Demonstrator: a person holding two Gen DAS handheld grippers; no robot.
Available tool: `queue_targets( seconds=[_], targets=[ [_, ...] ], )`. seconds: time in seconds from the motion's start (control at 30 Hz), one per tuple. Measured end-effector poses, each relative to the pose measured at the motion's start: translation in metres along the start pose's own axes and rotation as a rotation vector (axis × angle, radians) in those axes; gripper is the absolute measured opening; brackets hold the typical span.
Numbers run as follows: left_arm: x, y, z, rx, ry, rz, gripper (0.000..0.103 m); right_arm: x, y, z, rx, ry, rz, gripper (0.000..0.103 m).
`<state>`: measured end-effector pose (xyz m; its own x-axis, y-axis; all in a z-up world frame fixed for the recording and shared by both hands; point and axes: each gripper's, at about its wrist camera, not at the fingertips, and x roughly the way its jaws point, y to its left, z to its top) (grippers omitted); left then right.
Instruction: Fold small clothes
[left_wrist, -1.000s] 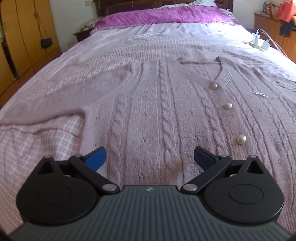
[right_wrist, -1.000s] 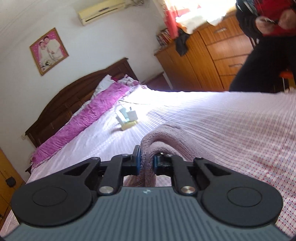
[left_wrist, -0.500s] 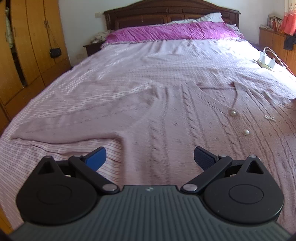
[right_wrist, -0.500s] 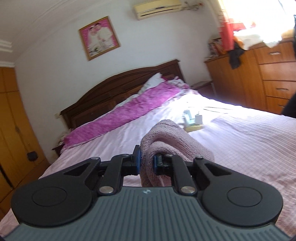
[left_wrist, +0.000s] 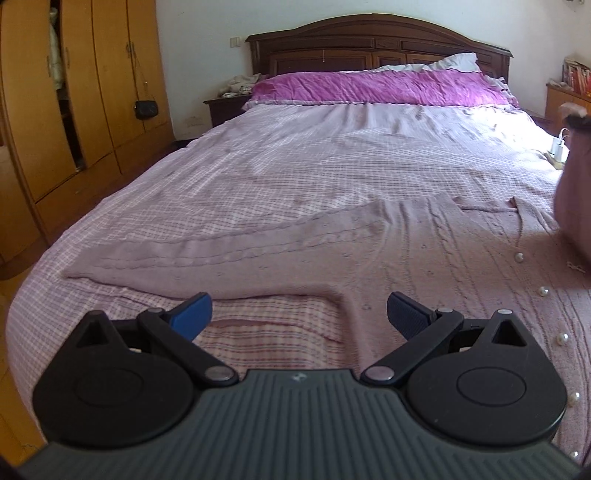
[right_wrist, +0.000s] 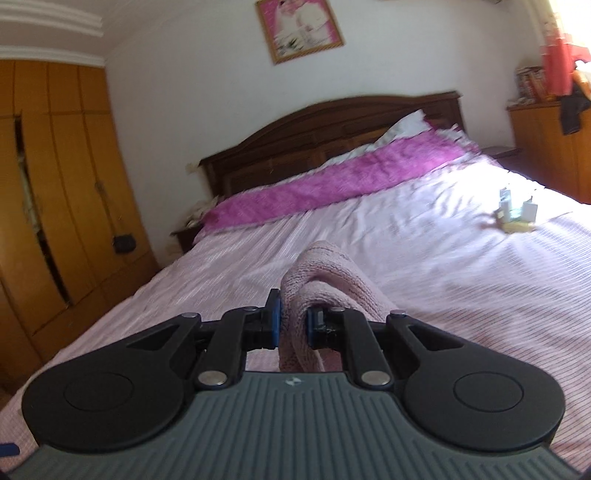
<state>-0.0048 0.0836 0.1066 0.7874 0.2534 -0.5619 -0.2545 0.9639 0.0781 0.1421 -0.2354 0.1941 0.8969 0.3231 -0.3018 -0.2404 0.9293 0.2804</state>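
Note:
A pale pink cable-knit cardigan (left_wrist: 436, 251) with pearl buttons (left_wrist: 519, 257) lies flat on the bed, its left sleeve (left_wrist: 221, 251) stretched out to the left. My left gripper (left_wrist: 299, 317) hovers open above the bedspread just in front of the cardigan's lower left edge, holding nothing. In the right wrist view my right gripper (right_wrist: 293, 325) is shut on a bunched fold of the cardigan's other sleeve (right_wrist: 325, 273), lifted above the bed. That raised sleeve shows as a blurred pink mass (left_wrist: 576, 206) at the right edge of the left wrist view.
The bed carries a pink checked bedspread (left_wrist: 332, 166), a magenta pillow (left_wrist: 376, 86) and a dark wooden headboard (left_wrist: 369, 40). White chargers (right_wrist: 517, 214) lie on the bed's right side. Wooden wardrobes (left_wrist: 74, 92) line the left wall and a dresser (right_wrist: 546, 147) stands at right.
My left gripper has drawn back and tilted up from close over the cardigan's front, still open. My right gripper, still shut on the sleeve, has swung left and lifted it over the cardigan.

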Motion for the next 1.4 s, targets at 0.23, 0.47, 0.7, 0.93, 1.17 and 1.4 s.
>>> queue_targets(
  seconds=[0.23,0.47,0.7,0.93,1.17,1.4],
  targets=[
    [0.010,0.015,-0.010,-0.046,0.023,0.009,0.103,0.073,0.045,-0.083,-0.039,0.215,0.070,0.014],
    [0.022,0.011,-0.015,-0.055,0.041,-0.011,0.103,0.098,0.061,-0.137,-0.078,0.361,0.145,0.044],
    [0.029,-0.010,-0.004,-0.034,0.016,-0.067,0.103,0.054,0.040,-0.112,-0.092,0.338,0.245,0.069],
    [0.041,-0.058,0.021,0.057,-0.030,-0.161,0.103,-0.028,-0.030,-0.091,-0.064,0.284,0.084,0.071],
    [0.069,-0.130,0.038,0.194,-0.110,-0.241,0.102,-0.062,-0.106,-0.101,-0.036,0.237,-0.162,0.073],
    [0.120,-0.195,0.034,0.301,-0.013,-0.365,0.052,-0.048,-0.144,-0.135,0.003,0.208,-0.157,0.076]
  ],
)
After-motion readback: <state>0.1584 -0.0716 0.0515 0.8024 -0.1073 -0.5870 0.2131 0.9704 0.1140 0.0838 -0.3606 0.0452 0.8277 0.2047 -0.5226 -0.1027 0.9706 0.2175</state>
